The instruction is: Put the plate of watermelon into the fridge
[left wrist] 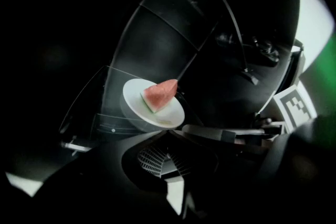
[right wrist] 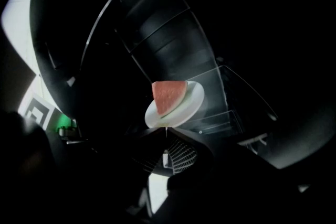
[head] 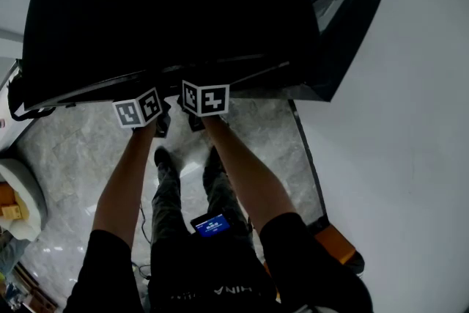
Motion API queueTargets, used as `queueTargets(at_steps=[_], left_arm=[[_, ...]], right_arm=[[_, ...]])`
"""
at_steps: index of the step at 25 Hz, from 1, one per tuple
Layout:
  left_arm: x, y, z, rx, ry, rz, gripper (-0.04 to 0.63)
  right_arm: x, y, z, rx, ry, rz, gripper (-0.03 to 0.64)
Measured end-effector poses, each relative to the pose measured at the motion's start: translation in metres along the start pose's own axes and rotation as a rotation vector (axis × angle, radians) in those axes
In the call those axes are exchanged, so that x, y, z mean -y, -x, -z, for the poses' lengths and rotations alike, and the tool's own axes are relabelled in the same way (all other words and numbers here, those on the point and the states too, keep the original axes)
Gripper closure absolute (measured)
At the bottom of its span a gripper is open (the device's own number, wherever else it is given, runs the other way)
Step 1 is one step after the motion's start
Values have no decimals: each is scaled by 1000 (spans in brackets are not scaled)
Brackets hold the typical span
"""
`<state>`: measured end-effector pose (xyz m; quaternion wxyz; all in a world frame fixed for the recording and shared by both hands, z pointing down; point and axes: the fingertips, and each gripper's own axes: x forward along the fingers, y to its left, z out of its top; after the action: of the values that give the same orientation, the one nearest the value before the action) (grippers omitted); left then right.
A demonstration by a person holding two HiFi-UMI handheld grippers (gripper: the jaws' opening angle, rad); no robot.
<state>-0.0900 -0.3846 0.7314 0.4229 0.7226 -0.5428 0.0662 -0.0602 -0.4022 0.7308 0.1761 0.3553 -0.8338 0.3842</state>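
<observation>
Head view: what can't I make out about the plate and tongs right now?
- Head view: plate and watermelon lost in the dark fridge; marker cubes cover left tongs and right tongs.
- Both gripper views: whether the plate rests on the clear shelf; too dark beneath.
- Head view: fridge top cut off by the upper edge.

The left tool [left wrist: 168, 132] seems to pinch the rim of the white plate [left wrist: 165, 118]; 1 watermelon wedge [left wrist: 160, 95] lies on it.

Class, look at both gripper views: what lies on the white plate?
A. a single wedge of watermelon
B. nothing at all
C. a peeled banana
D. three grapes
A: one red wedge of watermelon with a green rind lies on the white plate.
</observation>
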Motion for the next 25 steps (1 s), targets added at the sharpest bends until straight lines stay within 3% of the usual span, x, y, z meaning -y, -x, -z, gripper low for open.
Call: queueTargets(at_steps=[13,21,25], left_arm=[[74,87,26,-57,-14,210,583],[135,147,0,-1,-99,343,583],[162,172,2,29,-134,386,583]], right_arm=[[-57,94,30,-84,-57,-89,598],[-94,169,4,-19,-34,-139,598],[-109,200,11,1,-29,-189,598]])
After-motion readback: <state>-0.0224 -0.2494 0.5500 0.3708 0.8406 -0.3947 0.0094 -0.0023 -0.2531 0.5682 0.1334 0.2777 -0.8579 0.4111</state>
